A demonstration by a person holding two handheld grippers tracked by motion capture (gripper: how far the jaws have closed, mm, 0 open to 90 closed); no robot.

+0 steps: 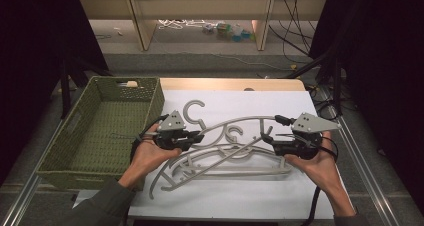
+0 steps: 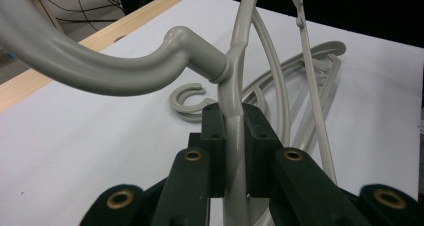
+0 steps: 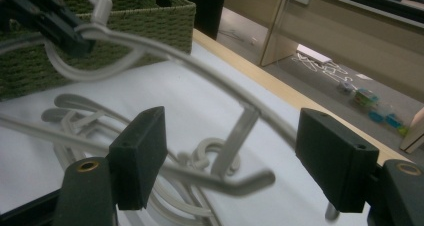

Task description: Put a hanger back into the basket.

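Observation:
A grey plastic hanger (image 1: 240, 120) is lifted off the white mat. My left gripper (image 1: 196, 136) is shut on its arm just below the hook neck; in the left gripper view the pads (image 2: 215, 136) squeeze the grey bar on both sides, with the hook (image 2: 100, 68) curving away at upper left. My right gripper (image 1: 268, 139) stands open at the hanger's other end. In the right gripper view that end (image 3: 245, 182) lies between the spread jaws of the right gripper (image 3: 230, 156), touching neither pad. Several more grey hangers (image 1: 230, 163) lie heaped on the mat below.
A green woven basket (image 1: 55, 151) stands left of the mat, close beside the left hand; it also appears in the right gripper view as the basket (image 3: 150, 11). The white mat (image 1: 280, 196) covers a wooden table (image 1: 225, 83). Dark frames flank both sides.

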